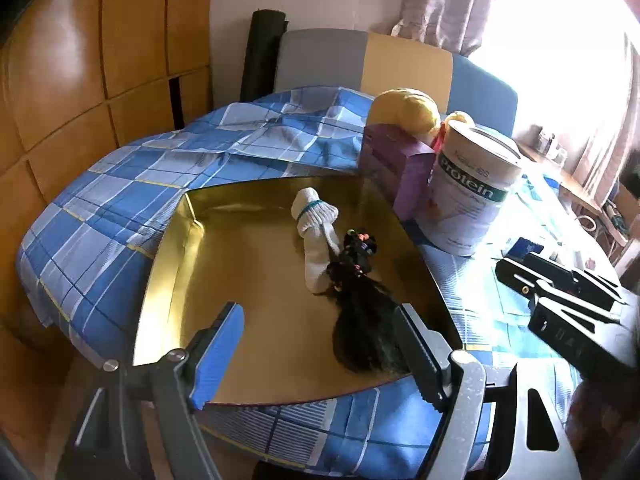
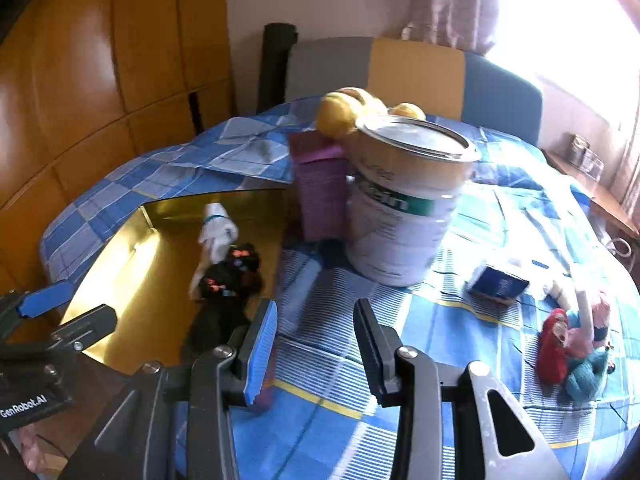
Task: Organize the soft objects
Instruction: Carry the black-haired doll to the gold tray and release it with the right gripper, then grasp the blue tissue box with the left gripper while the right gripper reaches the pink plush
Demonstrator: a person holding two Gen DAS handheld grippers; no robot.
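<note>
L gripper [image 1: 320, 356] angled down over near edge of gold tray [image 1: 180, 280], jaws wide, nothing held; black hair bundle [image 1: 364, 332] lies in tray beside its right finger, touching white sock roll [image 1: 316, 228]. R gripper [image 2: 316, 352] tilted down over checked cloth [image 2: 440, 320] right of tray, jaws part open, empty. Soft toys [image 2: 572, 348] near R, on cloth.

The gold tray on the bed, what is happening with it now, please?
A person is sorting soft things with a hand-held gripper in each hand. The gold tray already holds a rolled white sock and a black hairpiece with bands. The left hand-held gripper hangs open over the tray, holding nothing. The right hand-held gripper is also empty, over the checked blue bedcover, with small dolls lying to its right.
</note>
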